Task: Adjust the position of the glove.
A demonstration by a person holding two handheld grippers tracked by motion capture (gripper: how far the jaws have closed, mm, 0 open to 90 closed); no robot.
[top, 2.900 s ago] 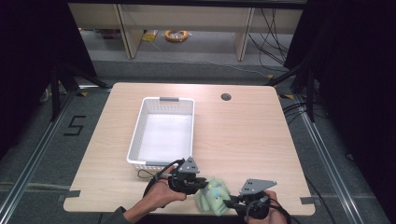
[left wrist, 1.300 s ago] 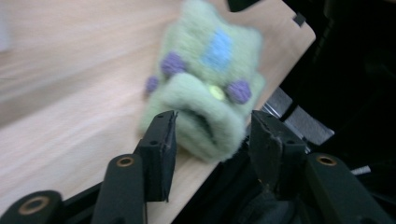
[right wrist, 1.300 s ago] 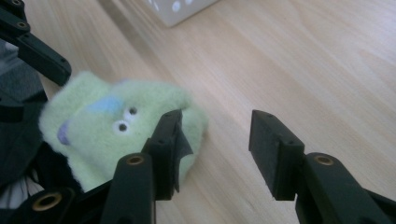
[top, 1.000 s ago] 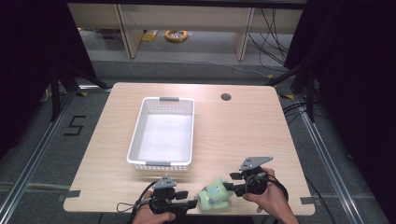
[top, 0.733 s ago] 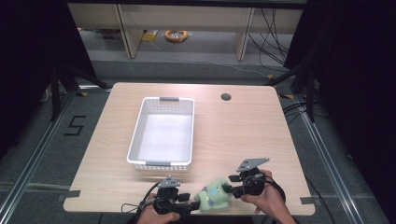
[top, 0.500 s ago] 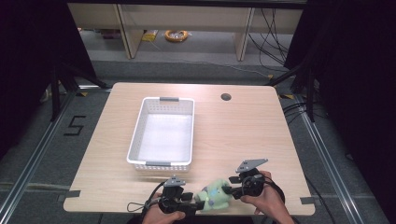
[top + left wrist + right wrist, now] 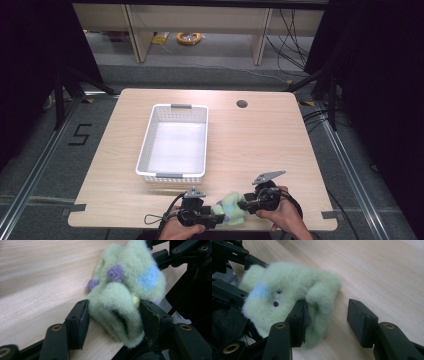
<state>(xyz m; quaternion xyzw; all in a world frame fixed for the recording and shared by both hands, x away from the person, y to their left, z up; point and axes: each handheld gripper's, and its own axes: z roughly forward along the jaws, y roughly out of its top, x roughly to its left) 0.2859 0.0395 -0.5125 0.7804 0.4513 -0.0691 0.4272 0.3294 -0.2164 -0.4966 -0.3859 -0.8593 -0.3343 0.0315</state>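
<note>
High view: green plush toy [image 7: 229, 208] just before basket [image 7: 173, 145]. Left gripper [image 7: 112, 315] half-open, jaws just closing round toy; right gripper [image 7: 328, 315] half-open, one jaw dug into fluff. Risk: opposed pulls tear grip loose.

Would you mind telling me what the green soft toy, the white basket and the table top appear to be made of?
The green soft toy looks like fuzzy fleece or plush: its surface is matted, fluffy pile with purple nubs and a pale blue patch. The white basket seems to be moulded plastic, judging by its perforated walls and smooth matt finish. The table top looks like light wood-grain laminate, possibly veneer; the grain lines are even.
</note>
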